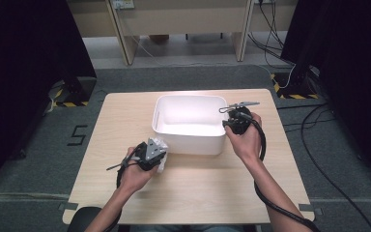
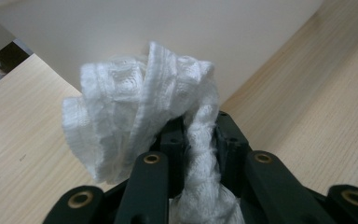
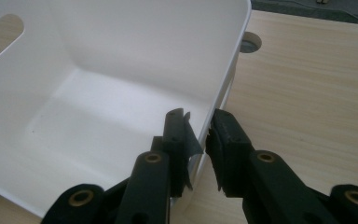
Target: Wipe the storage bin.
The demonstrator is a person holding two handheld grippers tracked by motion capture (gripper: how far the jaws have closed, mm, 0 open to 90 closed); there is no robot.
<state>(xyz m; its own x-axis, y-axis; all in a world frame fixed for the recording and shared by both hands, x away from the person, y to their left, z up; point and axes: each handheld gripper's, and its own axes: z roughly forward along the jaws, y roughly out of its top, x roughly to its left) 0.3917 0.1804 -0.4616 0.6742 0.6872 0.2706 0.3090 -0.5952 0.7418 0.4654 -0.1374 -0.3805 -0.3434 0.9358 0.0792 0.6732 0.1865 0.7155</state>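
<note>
At the lower middle of the left gripper view, my left gripper [image 2: 200, 140] has its jaws clamped on a white cloth [image 2: 140, 121]; a twisted strand runs down between them and the rest bunches up and to the left above the tips. Just behind the cloth, across the top of the frame, stands the outer wall of the white bin [image 2: 242, 42], with the table [image 2: 317, 121] to either side. In the high view, that gripper [image 1: 157, 152] sits left of centre, the cloth [image 1: 162, 145] at its tip right beside the bin's near left corner.

In the right gripper view, my right gripper [image 3: 199, 135] straddles the bin's wall [image 3: 230, 70] at lower centre, one jaw inside and one outside, closed narrow on the rim. In the high view it [image 1: 232, 123] is at the bin's [image 1: 189, 145] right edge, right of centre.
</note>
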